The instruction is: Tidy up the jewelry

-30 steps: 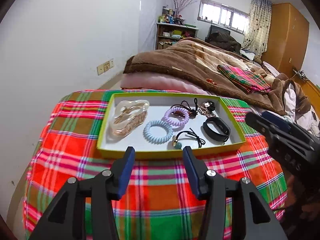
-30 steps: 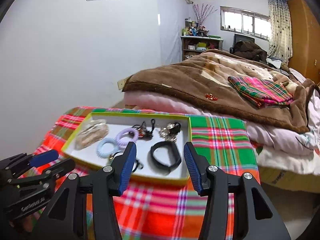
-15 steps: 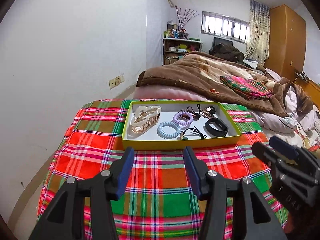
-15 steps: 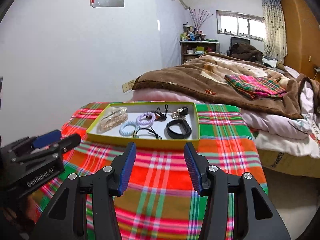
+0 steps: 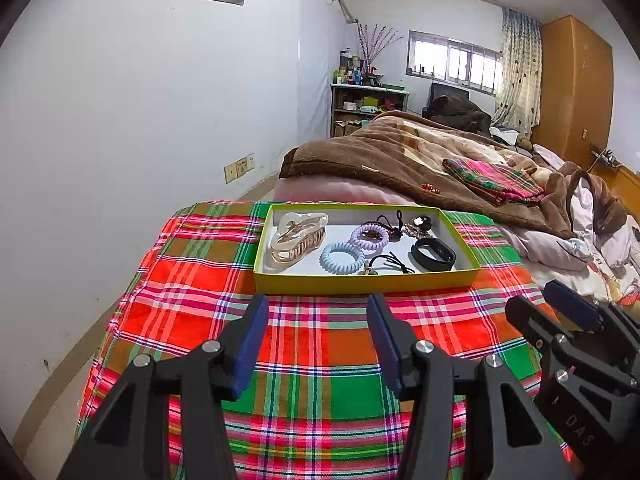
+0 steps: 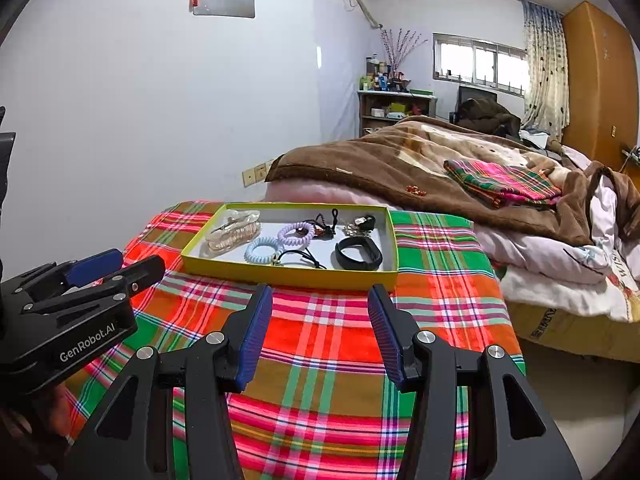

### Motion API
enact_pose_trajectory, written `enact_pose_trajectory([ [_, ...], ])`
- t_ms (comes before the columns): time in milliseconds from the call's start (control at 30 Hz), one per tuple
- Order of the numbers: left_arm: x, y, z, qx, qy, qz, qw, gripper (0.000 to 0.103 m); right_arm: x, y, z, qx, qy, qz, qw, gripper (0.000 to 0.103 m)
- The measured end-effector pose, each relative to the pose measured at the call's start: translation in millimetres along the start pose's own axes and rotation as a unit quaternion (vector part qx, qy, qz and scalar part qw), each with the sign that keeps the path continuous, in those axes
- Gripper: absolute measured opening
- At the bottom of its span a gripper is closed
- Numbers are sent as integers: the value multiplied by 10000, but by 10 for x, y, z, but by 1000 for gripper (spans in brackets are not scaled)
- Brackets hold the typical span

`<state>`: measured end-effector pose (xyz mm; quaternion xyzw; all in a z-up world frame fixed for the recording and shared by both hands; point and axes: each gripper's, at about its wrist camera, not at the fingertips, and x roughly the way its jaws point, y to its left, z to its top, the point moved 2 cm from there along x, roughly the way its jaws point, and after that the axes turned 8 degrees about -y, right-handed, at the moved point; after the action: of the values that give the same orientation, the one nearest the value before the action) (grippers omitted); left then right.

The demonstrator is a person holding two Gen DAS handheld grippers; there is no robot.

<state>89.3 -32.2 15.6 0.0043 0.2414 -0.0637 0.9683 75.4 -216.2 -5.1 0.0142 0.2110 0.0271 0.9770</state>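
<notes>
Covering the table, a plaid cloth [image 5: 320, 368] carries a yellow-rimmed tray [image 5: 360, 282] at its far middle, holding all the jewelry: a clear hair claw [image 5: 298, 236] left, blue coil tie [image 5: 342, 258] and purple coil tie [image 5: 370, 235] centre, black band [image 5: 434, 255] right. Left gripper [image 5: 316, 322] and right gripper [image 6: 320, 312] hang spread and empty, near of the tray. Recommended: approach one piece squarely, jaws straddling it, avoiding neighbours.

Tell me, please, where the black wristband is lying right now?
In both wrist views the black wristband lies in the yellow-green tray, near its right front corner, just right of the black hair tie.
</notes>
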Motion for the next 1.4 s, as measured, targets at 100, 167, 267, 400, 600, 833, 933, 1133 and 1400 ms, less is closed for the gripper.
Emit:
enact_pose_trajectory([
  [100,-12,10,-10,-8,-4,19,10000,53,-4,3,-8,17,6,0,10000,50],
  [167,-12,14,-11,-5,9,17,10000,53,-15,8,-12,20,3,3,10000,50],
  [267,-24,15,-16,-7,5,26,10000,53,-14,5,-12,18,-3,4,10000,50],
  [400,-22,15,-14,-15,-4,27,10000,53,-16,2,-14,19,7,-1,10000,50],
  [600,-24,19,-17,-22,16,60,10000,53,-17,-1,-13,16,2,-4,10000,50],
  [833,-36,17,-5,-31,6,65,10000,53,-11,3,5,11,-16,-3,10000,50],
  [933,-32,15,-1,-29,0,67,10000,53,-8,10,13,5,-10,0,10000,50],
  [1133,-33,30,-11,-32,18,99,9999,53,1,24,22,-3,-9,6,10000,50],
  [1400,-24,48,-14,-58,42,110,9999,53,10,32,29,-9,-19,8,10000,50],
])
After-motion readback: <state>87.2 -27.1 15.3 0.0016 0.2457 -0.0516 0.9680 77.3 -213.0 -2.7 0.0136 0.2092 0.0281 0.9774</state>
